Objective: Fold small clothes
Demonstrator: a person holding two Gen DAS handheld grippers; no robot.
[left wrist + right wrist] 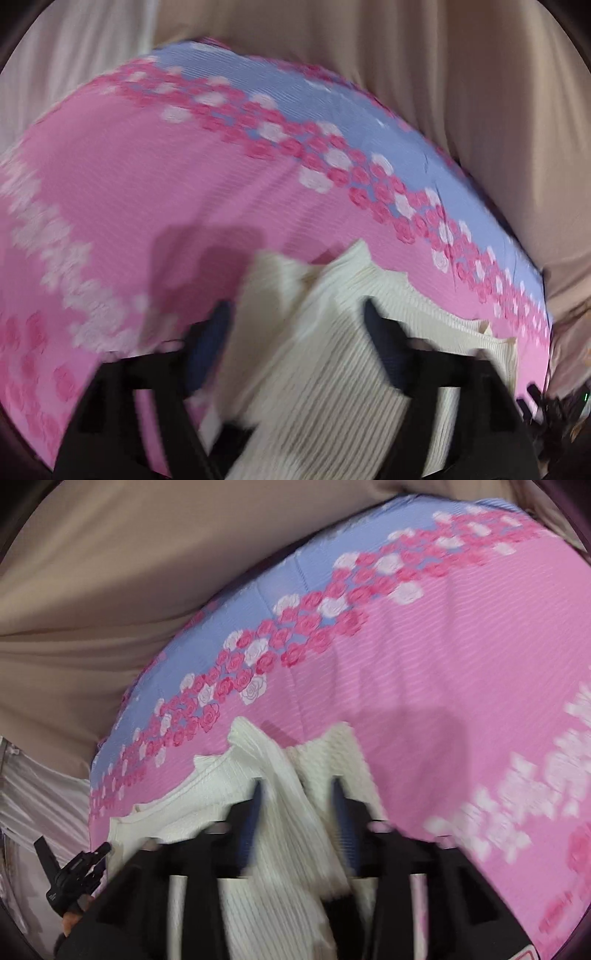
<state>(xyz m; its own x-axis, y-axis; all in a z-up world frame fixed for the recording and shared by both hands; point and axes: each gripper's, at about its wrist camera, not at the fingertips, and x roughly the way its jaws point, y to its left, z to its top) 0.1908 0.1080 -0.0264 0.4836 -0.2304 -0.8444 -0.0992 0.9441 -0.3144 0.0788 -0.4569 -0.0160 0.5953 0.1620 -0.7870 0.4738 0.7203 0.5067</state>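
A cream ribbed knit garment [332, 362] lies on a pink and blue flowered bedsheet [129, 166]. In the left wrist view my left gripper [295, 314] is open, its two fingers standing wide apart over the garment's rumpled edge. In the right wrist view the same garment [273, 849] runs between the fingers of my right gripper [297, 786], which stand apart with a raised fold of the knit between them. Both views are blurred by motion.
Beige curtain fabric [443, 92] hangs behind the bed edge. The other gripper's black tip [77, 864] shows at the lower left of the right wrist view. The flowered sheet [461, 664] spreads far to the right.
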